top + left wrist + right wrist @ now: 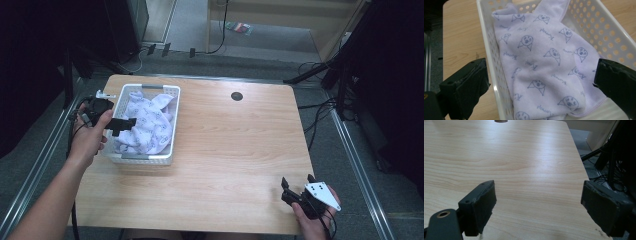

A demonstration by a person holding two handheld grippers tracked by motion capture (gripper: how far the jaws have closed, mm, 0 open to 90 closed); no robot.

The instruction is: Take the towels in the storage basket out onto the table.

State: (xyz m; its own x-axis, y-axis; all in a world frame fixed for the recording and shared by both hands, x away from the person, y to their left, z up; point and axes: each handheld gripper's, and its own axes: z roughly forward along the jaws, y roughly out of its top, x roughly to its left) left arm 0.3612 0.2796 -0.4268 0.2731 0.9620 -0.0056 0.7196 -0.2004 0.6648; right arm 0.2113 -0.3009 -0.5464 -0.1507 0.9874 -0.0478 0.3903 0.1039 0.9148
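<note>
Both grippers are standing with their jaws spread wide, holding nothing. Left gripper (125, 123) is hovering over a white perforated basket (172, 120) at the left side of the wooden table (235, 150), its 2 jaws framing a crumpled pale lilac towel (544, 65) lying inside. Right gripper (297, 192) is waiting near the table's front right corner, above bare wood. The towel is looking soft, light and limp, so it will likely sag and unfold when lifted; pinching a raised fold near its middle seems the safest hold. Small cartoon faces and a repeated cursive word are printed on it, too blurred to read.
</note>
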